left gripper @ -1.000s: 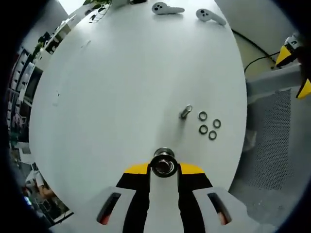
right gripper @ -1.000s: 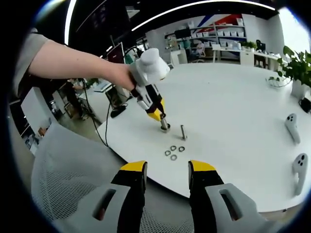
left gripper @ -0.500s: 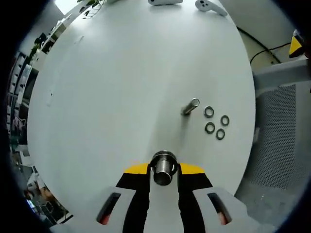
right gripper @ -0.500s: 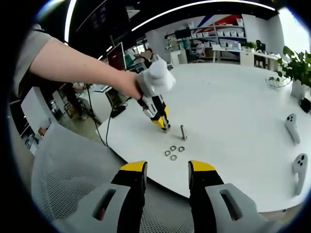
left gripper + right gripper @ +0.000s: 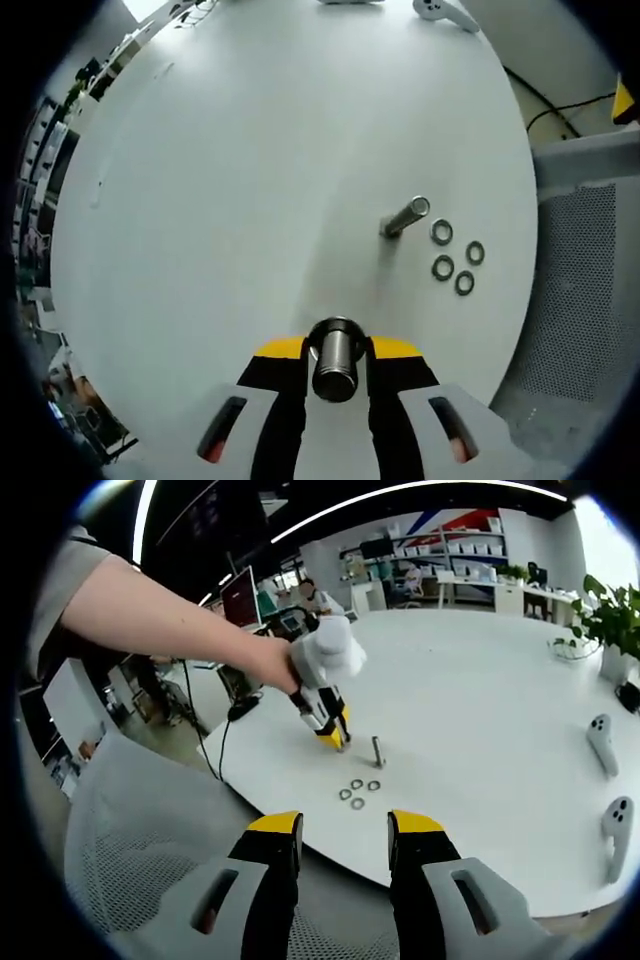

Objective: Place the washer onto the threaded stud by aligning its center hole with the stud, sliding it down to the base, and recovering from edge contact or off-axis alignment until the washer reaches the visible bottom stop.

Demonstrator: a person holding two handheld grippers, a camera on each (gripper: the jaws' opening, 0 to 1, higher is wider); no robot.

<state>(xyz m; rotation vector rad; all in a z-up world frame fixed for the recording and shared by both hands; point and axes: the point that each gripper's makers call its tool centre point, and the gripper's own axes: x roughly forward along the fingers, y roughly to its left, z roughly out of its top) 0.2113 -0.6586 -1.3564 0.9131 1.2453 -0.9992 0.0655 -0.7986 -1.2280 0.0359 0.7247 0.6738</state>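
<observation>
Currently the left tool (image 5: 337,352) clamps a threaded stud (image 5: 336,362); the right tool (image 5: 342,842) gapes empty, risking off-axis snagging of the 4 washers (image 5: 453,261) ahead

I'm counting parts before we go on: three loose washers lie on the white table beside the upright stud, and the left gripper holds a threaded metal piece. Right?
Not three: four washers lie beside the stud on the white table, as the left gripper view shows. The left gripper does hold a threaded metal piece.
</observation>
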